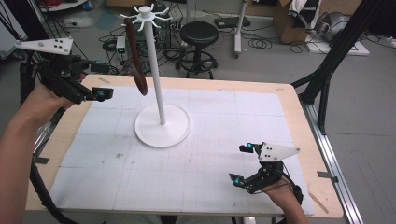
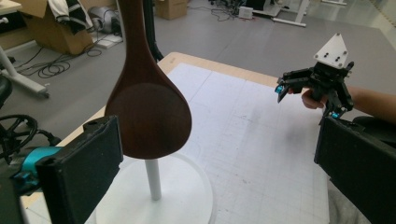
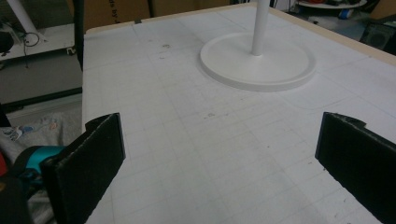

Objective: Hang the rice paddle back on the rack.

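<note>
Two grippers, both wide, nothing held — left gripper point(image 1: 105, 93) just beside wooden spoon point(image 1: 134, 56) hanging from white rack point(image 1: 154, 70); right gripper point(image 1: 242, 164) low over white mat point(image 1: 210, 140).

A robotics lab or test room, set up for recording handwork.

The table point(image 1: 289, 100) bears a white gridded mat point(image 1: 224, 140) and is framed by black metal struts point(image 1: 336, 51) at two o'clock and a rail point(image 1: 334, 163) along its three o'clock edge. On the grey floor point(image 1: 373, 107) behind it, loose cables point(image 1: 261, 43) run at twelve o'clock beside a black stool point(image 1: 199, 35) on wheels, white desk legs point(image 1: 239, 28) stand at one o'clock, and cardboard boxes point(image 1: 292, 21) sit at one o'clock with a jacket point(image 1: 303, 9) thrown over them. Small electronic boxes point(image 1: 121, 44) lie at eleven o'clock among more wires.
</note>
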Motion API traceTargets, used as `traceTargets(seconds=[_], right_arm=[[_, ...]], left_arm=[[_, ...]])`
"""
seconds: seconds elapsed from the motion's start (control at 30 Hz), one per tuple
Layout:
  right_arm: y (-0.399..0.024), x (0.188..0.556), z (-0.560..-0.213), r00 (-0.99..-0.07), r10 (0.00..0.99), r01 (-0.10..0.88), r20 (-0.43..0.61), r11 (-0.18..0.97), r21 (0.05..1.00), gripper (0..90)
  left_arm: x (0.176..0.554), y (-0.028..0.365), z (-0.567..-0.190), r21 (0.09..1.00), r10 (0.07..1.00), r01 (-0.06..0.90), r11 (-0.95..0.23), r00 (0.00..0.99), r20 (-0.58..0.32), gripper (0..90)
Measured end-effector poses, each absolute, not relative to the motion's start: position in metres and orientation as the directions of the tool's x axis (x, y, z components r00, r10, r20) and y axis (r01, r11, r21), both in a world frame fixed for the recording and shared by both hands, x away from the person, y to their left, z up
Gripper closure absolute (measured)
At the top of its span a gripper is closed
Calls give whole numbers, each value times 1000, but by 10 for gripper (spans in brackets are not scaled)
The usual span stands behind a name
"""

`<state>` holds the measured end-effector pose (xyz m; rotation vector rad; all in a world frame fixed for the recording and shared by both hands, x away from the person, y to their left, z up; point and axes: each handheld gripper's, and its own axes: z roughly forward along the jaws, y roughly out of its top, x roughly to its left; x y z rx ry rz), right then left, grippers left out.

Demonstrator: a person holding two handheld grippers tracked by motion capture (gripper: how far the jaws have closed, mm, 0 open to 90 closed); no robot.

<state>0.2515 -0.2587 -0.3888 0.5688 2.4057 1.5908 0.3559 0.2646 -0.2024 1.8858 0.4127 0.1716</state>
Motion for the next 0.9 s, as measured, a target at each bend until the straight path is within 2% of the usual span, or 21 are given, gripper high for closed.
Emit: traceTargets(seconds=[0.9], right_arm=[[-260, 249, -385, -896, 440, 213, 62, 303, 929, 3]], left_arm=[[326, 274, -247, 947, 373, 185, -262, 925, -77, 17]])
